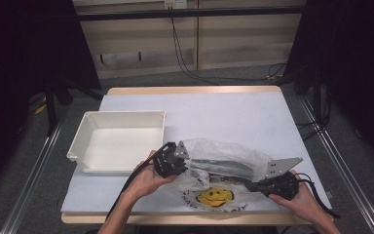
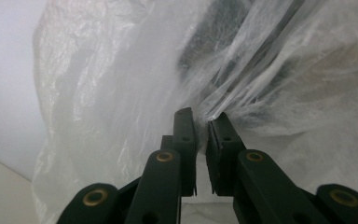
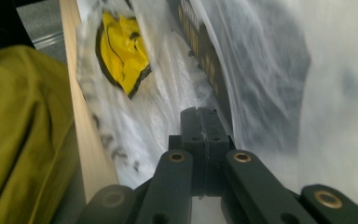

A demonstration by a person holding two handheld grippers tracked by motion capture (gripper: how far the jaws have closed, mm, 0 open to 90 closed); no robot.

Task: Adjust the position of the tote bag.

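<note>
Bag: a thin, translucent white plastic bag with a yellow smiley face and black lettering lies on the surface, just right of the white tray, near the front edge.
Bag contents: a long, flat dark object lies inside; through the film it may be a box with printed lettering, but I cannot read it.
Tray: a shallow rectangular bin, with nothing in it.
Left tool: at the bag's end nearest the tray; in the left gripper view its jaws stand nearly together with a bunched fold of film caught between the tips.
Right tool: at the bag's end farthest from the tray, jaws pressed together, seemingly pinching film.
Hidden: the lettering is partly lost in creases; olive cloth is cut off beside the surface's edge.
</note>
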